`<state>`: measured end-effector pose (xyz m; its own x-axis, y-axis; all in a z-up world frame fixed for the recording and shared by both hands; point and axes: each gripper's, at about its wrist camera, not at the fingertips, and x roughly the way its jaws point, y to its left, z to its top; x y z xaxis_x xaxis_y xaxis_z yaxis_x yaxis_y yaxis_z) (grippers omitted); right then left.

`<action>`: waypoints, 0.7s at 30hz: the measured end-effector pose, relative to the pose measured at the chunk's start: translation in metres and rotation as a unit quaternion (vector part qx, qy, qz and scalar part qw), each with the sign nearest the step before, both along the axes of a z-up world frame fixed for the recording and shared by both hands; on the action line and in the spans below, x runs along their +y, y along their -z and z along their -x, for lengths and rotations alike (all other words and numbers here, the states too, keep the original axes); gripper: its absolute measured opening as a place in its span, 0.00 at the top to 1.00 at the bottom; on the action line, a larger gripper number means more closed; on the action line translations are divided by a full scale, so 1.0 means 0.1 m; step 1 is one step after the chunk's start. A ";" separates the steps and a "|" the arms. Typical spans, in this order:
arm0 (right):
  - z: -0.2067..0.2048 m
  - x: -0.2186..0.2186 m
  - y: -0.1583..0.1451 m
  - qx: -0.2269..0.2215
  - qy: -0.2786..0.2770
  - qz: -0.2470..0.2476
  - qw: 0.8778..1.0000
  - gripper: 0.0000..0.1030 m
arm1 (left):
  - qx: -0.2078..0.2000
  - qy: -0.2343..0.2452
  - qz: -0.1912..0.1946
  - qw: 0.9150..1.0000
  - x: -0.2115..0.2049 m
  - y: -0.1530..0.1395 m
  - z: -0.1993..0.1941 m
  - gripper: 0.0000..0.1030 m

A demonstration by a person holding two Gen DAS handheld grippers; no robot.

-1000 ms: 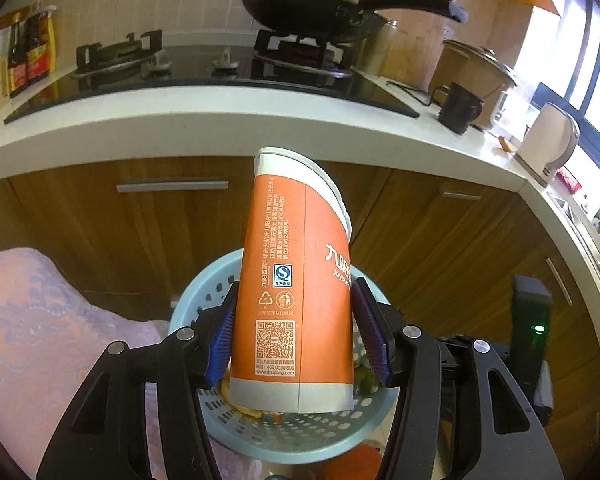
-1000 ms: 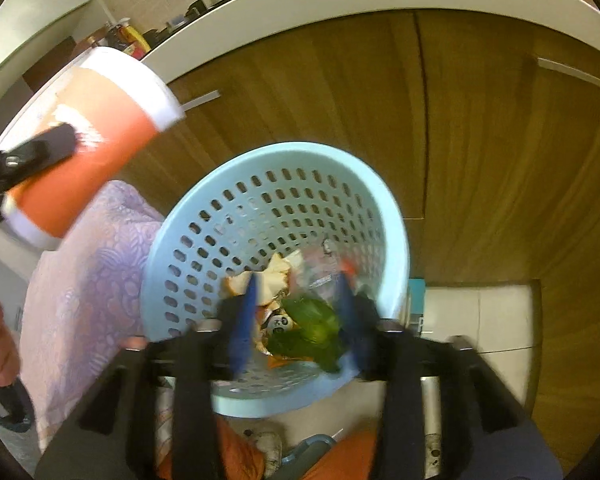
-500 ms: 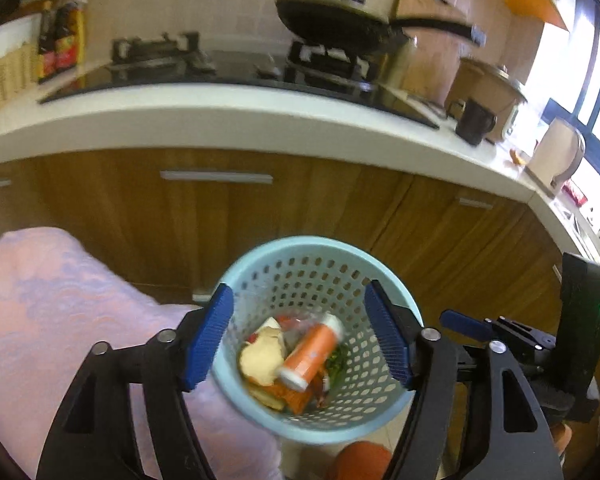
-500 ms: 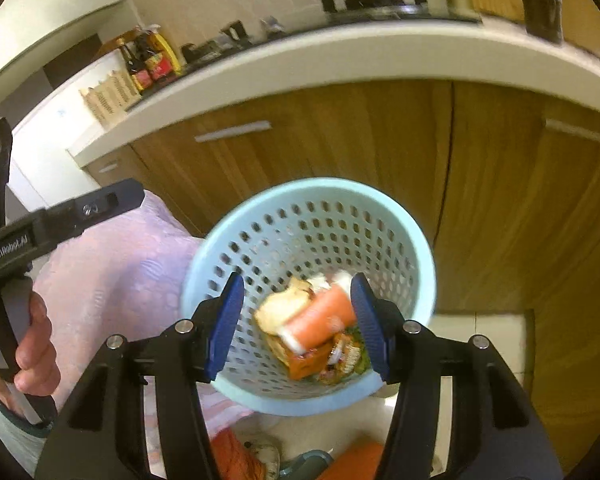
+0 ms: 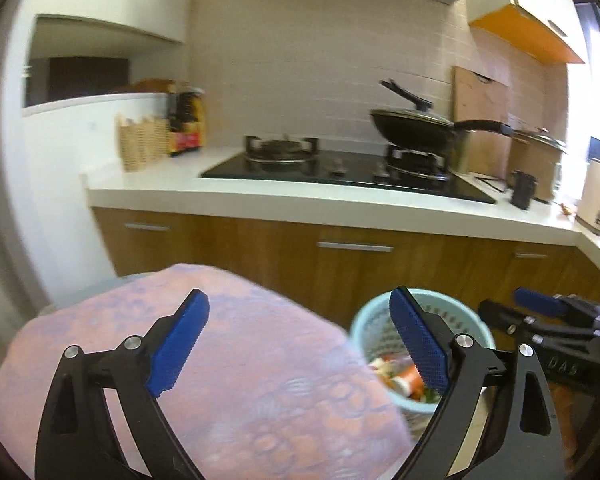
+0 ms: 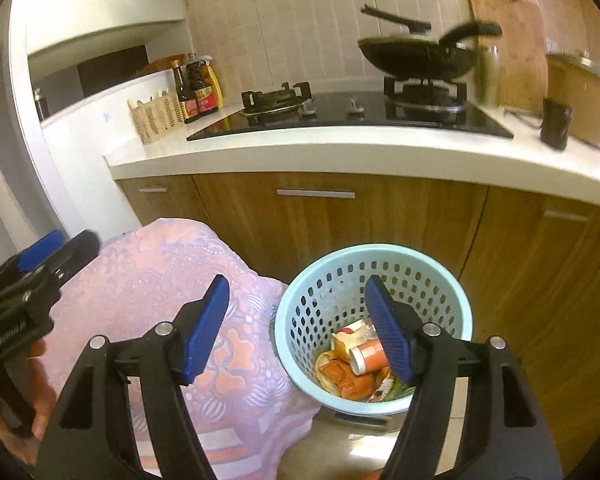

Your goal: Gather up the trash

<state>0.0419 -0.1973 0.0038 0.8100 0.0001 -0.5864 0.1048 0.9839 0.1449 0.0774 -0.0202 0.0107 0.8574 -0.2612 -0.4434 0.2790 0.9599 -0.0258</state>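
Your left gripper (image 5: 300, 334): jaws wide apart, empty, above a pink patterned cloth (image 5: 204, 368). Your right gripper (image 6: 298, 318): jaws wide apart, empty, over the near rim of the light blue basket (image 6: 452, 304). Basket: on the floor beside the cloth, before wooden cabinets (image 6: 380, 216). Contents: orange cup (image 6: 366, 356) on its side atop mixed trash (image 6: 340, 376).

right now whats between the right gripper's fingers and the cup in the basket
Nothing: in the right wrist view the open right gripper looks past bare air to the orange cup inside the blue basket.
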 end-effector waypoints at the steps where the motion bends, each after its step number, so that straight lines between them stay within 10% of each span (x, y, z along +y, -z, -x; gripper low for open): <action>1: 0.01 0.07 -0.01 -0.004 0.003 0.008 1.000 0.32 | -0.001 -0.006 -0.001 1.000 0.05 0.01 0.03 0.13; 21: 0.12 0.63 -0.17 -0.050 0.033 0.048 0.997 0.25 | -0.033 -0.081 -0.004 0.996 0.55 0.15 0.12 0.12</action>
